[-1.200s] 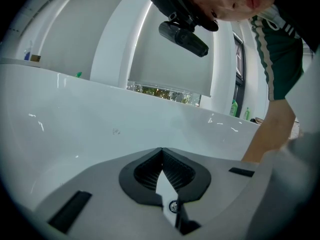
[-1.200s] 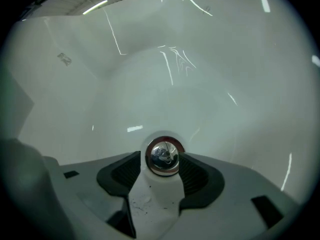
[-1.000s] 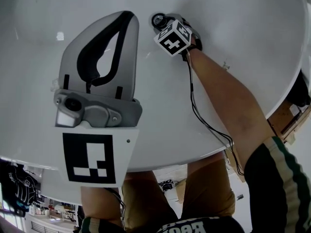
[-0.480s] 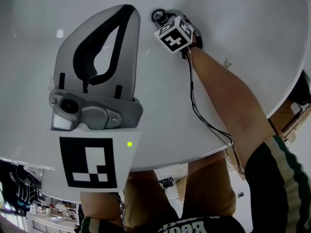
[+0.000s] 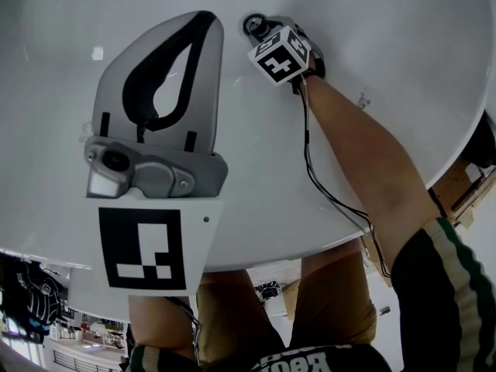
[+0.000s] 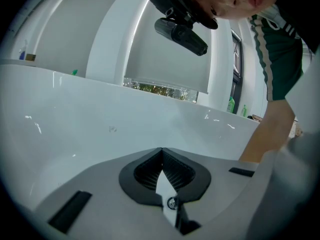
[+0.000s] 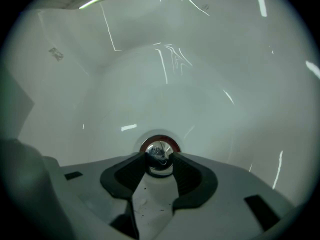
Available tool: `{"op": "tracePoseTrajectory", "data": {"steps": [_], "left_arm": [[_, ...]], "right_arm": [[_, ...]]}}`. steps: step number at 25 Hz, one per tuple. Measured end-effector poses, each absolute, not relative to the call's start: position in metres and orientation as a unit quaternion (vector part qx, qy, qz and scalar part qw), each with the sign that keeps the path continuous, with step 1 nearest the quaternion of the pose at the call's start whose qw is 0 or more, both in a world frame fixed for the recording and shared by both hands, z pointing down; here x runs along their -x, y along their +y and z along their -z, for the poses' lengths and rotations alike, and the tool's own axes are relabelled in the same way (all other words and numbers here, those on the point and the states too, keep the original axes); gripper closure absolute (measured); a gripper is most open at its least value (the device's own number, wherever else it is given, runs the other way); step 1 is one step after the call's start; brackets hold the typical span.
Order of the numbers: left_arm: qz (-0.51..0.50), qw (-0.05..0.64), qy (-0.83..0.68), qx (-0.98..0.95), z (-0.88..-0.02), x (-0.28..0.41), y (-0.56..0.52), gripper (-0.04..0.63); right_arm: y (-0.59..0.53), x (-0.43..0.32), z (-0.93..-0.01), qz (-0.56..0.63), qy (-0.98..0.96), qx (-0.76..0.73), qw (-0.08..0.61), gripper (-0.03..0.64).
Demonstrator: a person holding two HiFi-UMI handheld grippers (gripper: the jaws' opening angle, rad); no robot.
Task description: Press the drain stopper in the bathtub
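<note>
One tub, one thing in it: the white bathtub point(image 5: 387, 45) holds the chrome drain stopper point(image 7: 159, 153), set in the basin floor with a reddish ring round it.

My right hand-held gripper point(image 7: 159, 160) points steeply down at it. Its jaws have just been closing, and the black pads point(image 7: 186, 176) now sit against the stopper's cap on both sides, at a middling width.

My left hand-held gripper point(image 5: 206, 22) hangs over the near slope of the tub, well apart from the stopper. Its jaws meet tip to tip with nothing between them.

From the head view, the marker cube point(image 5: 280, 55) covers most of the right hand-held gripper, and only a sliver of the stopper peeks out at its upper left. That view does give my forearm point(image 5: 364, 161) reaching in over the rim, with a black cable point(image 5: 308, 157) trailing along it.

The right gripper view is the one that shows pad on chrome, plus streaks of light on the curved tub wall.

The left gripper view looks across the basin to the far rim instead. It shows green bottles point(image 6: 231, 104) beyond the rim and the head camera point(image 6: 181, 30) overhead, and the stopper does not appear there.
</note>
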State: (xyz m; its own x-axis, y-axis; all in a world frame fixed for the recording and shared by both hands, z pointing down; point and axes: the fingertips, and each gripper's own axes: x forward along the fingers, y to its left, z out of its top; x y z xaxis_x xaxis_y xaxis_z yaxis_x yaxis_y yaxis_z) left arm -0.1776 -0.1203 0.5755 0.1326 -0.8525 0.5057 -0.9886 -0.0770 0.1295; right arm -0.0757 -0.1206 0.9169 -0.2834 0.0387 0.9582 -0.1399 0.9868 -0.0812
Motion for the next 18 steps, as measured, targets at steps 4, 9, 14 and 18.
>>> {"op": "tracePoseTrajectory", "data": {"steps": [4,9,14,18], "left_arm": [[-0.157,0.215,-0.635,-0.725,-0.571,0.175,-0.118,0.589],[-0.167,0.219,-0.632,-0.724,-0.584,0.17,-0.117,0.589],[-0.197,0.232,-0.624,-0.72,-0.602,0.158,-0.11,0.589],[-0.195,0.25,-0.62,-0.718,-0.598,0.152,-0.11,0.589]], "right_arm": [[-0.123,0.079,-0.904,-0.068,-0.798,-0.039,0.598,0.43],[-0.123,0.074,-0.886,-0.073,-0.811,-0.028,0.58,0.433],[-0.123,0.08,-0.85,-0.064,-0.831,-0.007,0.553,0.439],[-0.125,0.088,-0.815,-0.072,-0.843,-0.003,0.533,0.44]]}}
